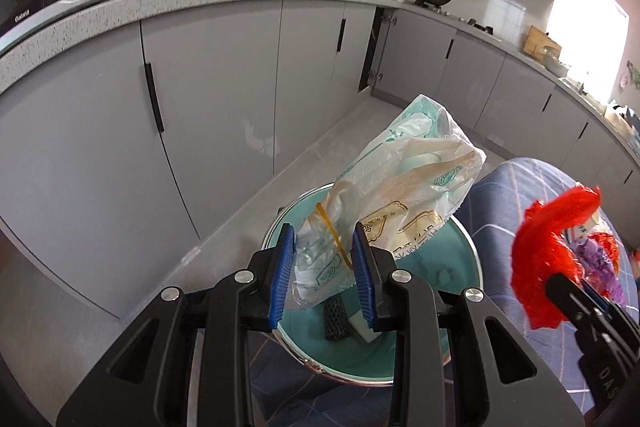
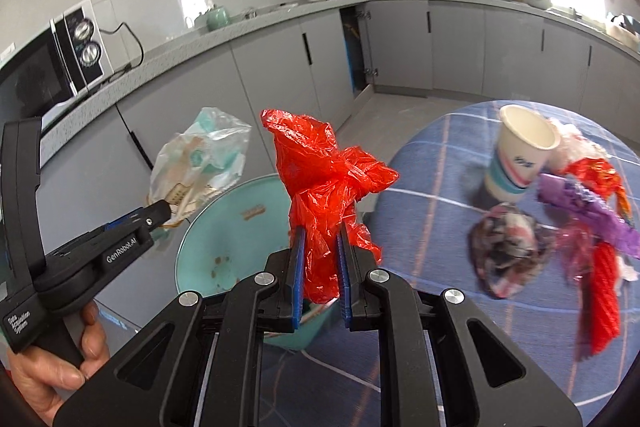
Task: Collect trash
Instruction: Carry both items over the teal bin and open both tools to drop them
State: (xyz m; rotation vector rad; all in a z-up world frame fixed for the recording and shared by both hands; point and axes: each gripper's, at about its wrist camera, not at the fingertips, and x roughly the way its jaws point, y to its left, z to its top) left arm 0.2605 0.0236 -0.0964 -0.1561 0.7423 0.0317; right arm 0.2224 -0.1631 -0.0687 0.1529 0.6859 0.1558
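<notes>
My left gripper [image 1: 323, 267] is clamped on a clear printed plastic bag [image 1: 400, 183] with a yellow rubber band, holding it directly above the teal bin [image 1: 436, 259]. My right gripper [image 2: 321, 279] pinches a knotted red plastic bag [image 2: 324, 183], just beside the bin's rim on the table side. Farther from the bin, on the blue checked tablecloth [image 2: 432, 227], lie a paper cup [image 2: 520, 155], a crumpled dark wrapper [image 2: 506, 251] and purple and red wrappers [image 2: 592, 219].
</notes>
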